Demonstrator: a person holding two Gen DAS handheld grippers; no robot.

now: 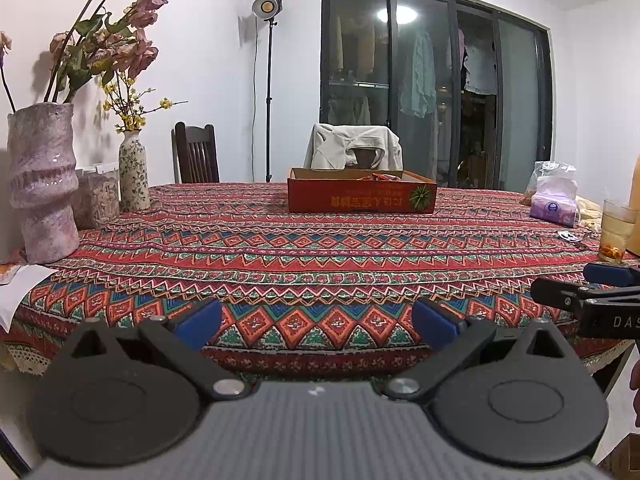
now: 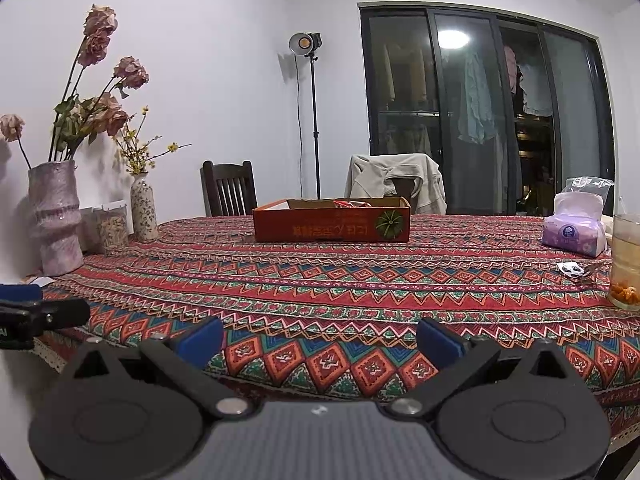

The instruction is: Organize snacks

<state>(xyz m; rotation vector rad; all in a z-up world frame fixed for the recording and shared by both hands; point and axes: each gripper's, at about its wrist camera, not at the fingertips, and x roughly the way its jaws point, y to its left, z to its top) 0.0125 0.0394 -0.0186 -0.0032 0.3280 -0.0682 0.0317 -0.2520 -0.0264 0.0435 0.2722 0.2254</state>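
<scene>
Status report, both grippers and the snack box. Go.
Left gripper open, empty, at the near table edge. Right gripper open, empty, alongside. Red cardboard box at far side, snack packets inside. Patterned tablecloth between is bare.

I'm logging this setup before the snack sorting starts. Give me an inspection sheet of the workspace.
Surface: table under a patterned red tablecloth, middle bare.
Job's things: shallow red cardboard box at the far side, red snack packets showing above its rim.
Clutter: two vases and a lidded jar at left; purple tissue pack, glass of drink, small wrapper at right.
Grippers: left claw and right claw both open, empty, at the near edge.
Cables: one along the lamp stand.
Surroundings: two chairs, one draped with a garment; dark glass doors.
</scene>
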